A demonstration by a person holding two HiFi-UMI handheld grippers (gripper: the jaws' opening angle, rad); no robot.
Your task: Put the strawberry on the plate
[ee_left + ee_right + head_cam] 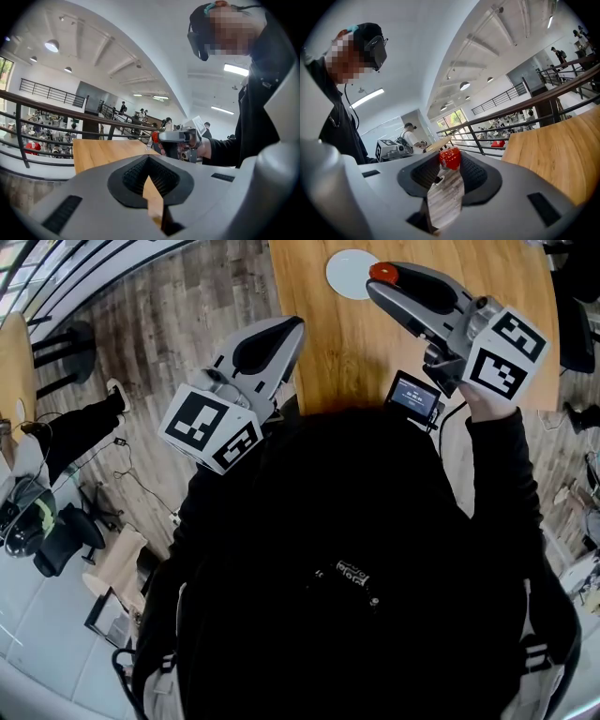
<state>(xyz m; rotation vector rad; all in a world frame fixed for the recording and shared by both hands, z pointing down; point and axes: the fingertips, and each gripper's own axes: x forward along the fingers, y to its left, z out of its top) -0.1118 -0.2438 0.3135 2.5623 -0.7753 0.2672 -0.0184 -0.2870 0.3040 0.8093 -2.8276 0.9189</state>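
Observation:
A red strawberry (383, 273) is clamped at the tip of my right gripper (380, 284), which is shut on it. It hangs over the wooden table (356, 343), at the right rim of a white plate (347, 274) at the table's far end. In the right gripper view the strawberry (449, 158) sits between the dark pads (473, 174). My left gripper (292, 329) is at the table's left edge, shut with nothing in it. In the left gripper view its tips (149, 158) meet, and the strawberry (154, 137) shows ahead.
The table's left edge (278, 306) drops to a plank floor (159, 324). A black railing (56, 277) curves at the far left. A small screen (415, 397) hangs under the right gripper. People stand in the background of both gripper views.

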